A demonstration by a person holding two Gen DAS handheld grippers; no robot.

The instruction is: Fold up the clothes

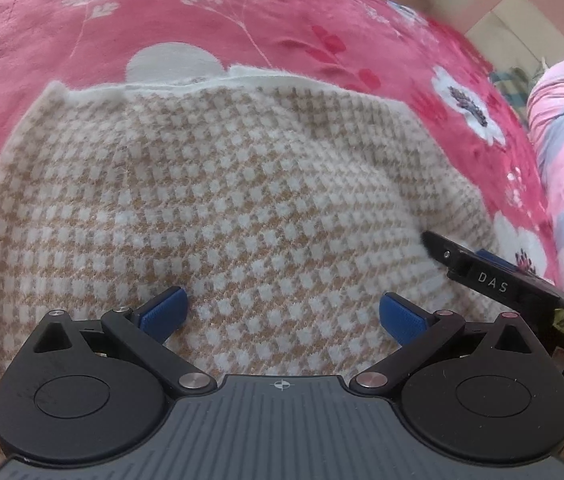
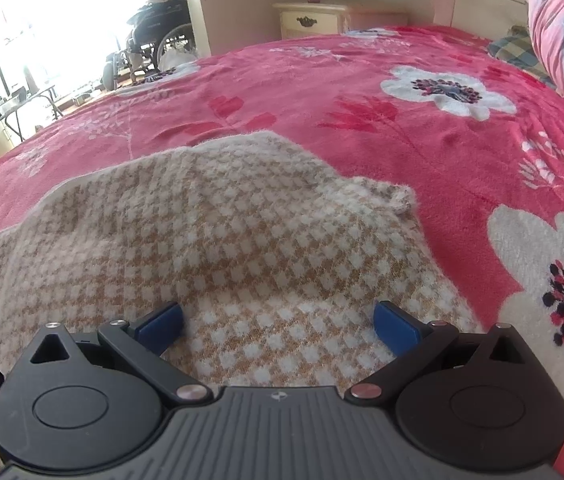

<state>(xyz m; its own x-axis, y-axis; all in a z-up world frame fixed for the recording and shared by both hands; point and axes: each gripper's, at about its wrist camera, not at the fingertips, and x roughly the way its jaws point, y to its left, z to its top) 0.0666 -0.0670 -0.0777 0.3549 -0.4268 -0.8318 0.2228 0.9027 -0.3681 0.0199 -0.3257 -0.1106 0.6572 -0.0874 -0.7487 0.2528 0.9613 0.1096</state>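
A red floral blanket covers the bed, and on it lies a beige-and-white checked knit garment, spread flat. The left gripper hovers low over the garment's near part, pointing forward, jaws spread wide and holding nothing. The right gripper hangs just beside it over the garment's right portion, likewise released.
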